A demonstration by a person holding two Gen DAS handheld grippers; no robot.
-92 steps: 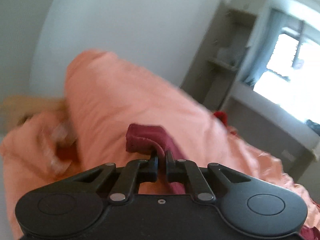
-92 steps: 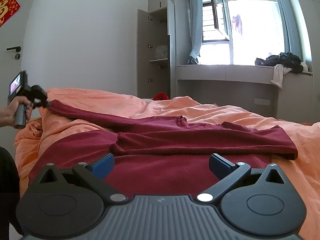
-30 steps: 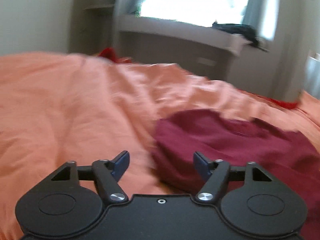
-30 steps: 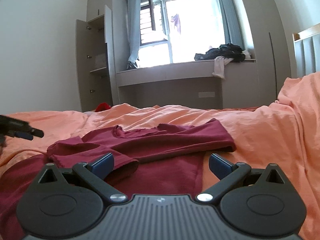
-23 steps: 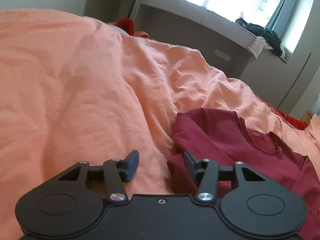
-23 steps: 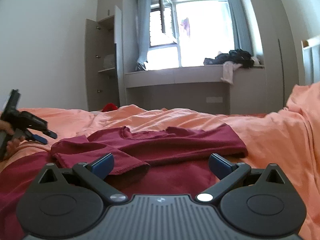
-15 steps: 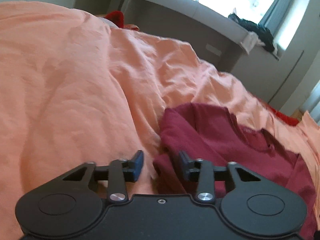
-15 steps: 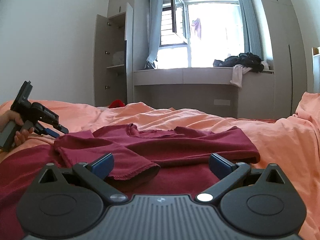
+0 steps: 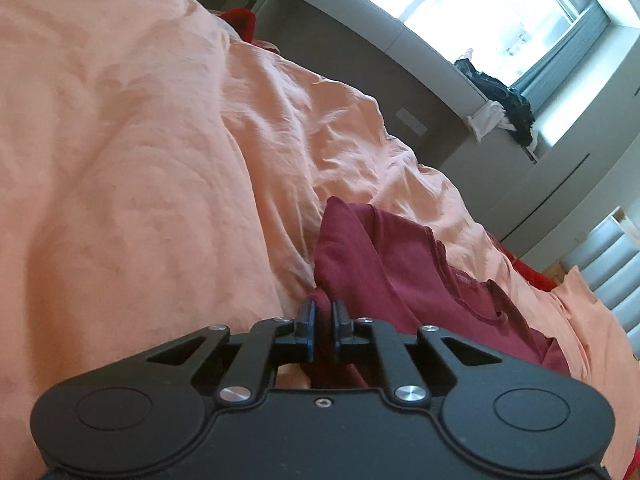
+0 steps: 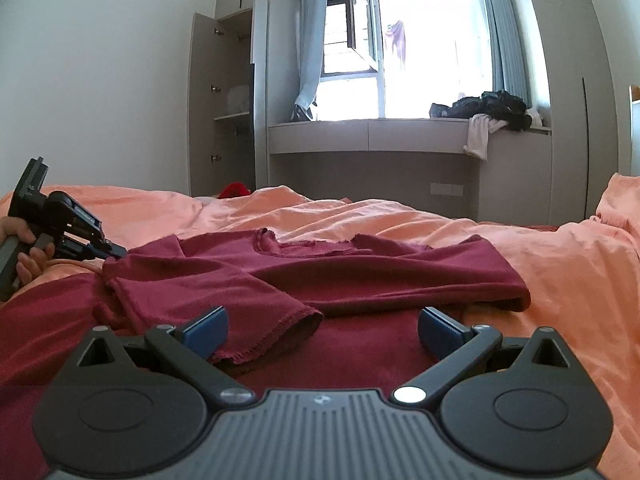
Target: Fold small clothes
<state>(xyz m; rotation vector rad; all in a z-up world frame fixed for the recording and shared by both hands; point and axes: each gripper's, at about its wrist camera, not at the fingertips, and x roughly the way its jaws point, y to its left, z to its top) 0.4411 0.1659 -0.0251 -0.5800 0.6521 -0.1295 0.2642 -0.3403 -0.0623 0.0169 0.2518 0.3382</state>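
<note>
Left wrist: left hand-held gripper (image 9: pixel 323 319) has just clenched on the maroon top's (image 9: pixel 404 280) shoulder edge, at 12 o'clock, on the orange bed (image 9: pixel 120 160). Right wrist: right hand-held gripper (image 10: pixel 322 330) released above the sleeve cuff (image 10: pixel 276 338). Lift slowly, keep the fold straight.

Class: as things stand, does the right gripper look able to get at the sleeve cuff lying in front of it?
Probably yes: the right gripper is open, the cuff lies by its left finger, nothing covers it.
</note>
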